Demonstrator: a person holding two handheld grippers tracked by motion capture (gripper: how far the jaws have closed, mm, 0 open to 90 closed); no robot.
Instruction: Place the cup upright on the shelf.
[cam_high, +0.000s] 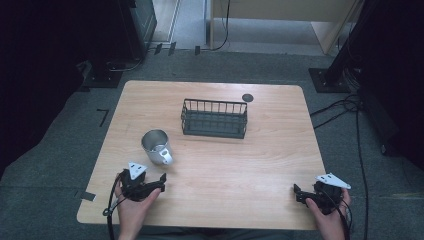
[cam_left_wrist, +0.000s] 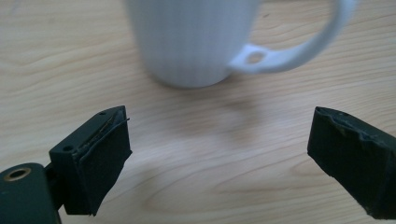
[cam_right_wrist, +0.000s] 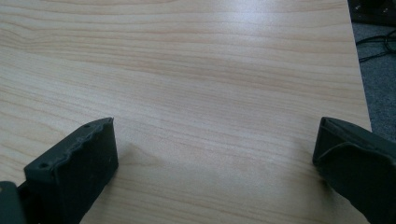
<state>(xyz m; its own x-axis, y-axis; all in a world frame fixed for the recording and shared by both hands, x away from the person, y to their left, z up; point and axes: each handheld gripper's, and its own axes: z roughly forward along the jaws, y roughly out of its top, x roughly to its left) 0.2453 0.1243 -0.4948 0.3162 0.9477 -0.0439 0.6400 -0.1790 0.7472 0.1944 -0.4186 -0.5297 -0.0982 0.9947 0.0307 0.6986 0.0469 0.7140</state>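
At near edge of the wooden tabletop (cam_high: 240, 165), both hands sit low w/ their tongs. Left tongs (cam_high: 161, 181) are held by the left hand (cam_high: 134, 200) near the front-left corner, jaws spread wide, nothing between them; grey plate on top. Left gripper view: the black pads (cam_left_wrist: 100, 158) stand far apart over bare wood, w/ the mug (cam_left_wrist: 196, 39) just ahead, not touching, its handle (cam_left_wrist: 299, 44) out to that view's right. Right tongs (cam_high: 298, 192) are at front-right corner in the right hand (cam_high: 327, 210), also wide open & empty, over bare wood, well apart from the mug. Mug (cam_high: 156, 146) is pale w/ a silvery inside, upright, left of centre, just beyond the left tongs. Farther back, a dark wire basket (cam_high: 214, 118) stands mid-table, apart from the mug. Behind it, near the far edge, a small dark round disc (cam_high: 247, 97).
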